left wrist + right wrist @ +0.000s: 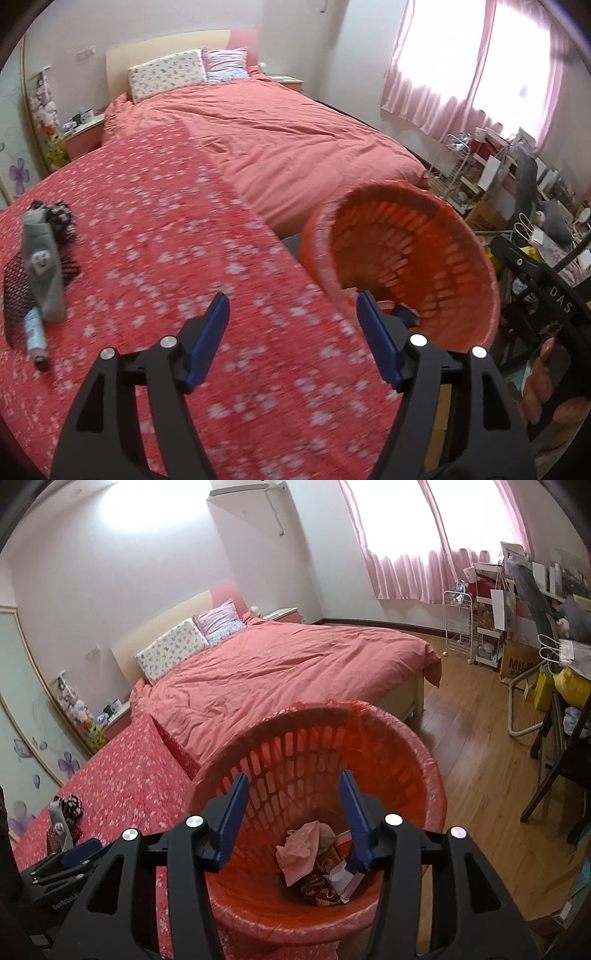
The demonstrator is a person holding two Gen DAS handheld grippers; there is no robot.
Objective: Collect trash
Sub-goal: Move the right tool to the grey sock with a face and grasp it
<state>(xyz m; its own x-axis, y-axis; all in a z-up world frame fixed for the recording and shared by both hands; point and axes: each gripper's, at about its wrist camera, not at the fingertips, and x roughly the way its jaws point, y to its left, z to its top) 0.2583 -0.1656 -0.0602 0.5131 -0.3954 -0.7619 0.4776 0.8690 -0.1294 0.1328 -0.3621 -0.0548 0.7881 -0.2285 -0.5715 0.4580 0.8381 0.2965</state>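
My left gripper [292, 295] hangs open and empty over a table spread with a red flowered cloth [155, 229]. On that cloth, far left, lie a grey pouch [42, 258], a black patterned net piece [14, 291] and a pale blue tube [35, 332]. The orange basket [461, 236], lined with a red bag, stands just right of the table. My right gripper [293, 775] is open above the basket's mouth [424, 760], with nothing between its pads. Inside lie a crumpled pink tissue [299, 849] and several wrappers [343, 878]. The left gripper [79, 849] shows at lower left in the right wrist view.
A bed with a salmon quilt [295, 129] fills the room behind the table. A white wire cart [458, 624], paper bags and cluttered shelves [517, 602] line the right wall under pink curtains. A dark chair [554, 760] stands on the wooden floor [480, 775].
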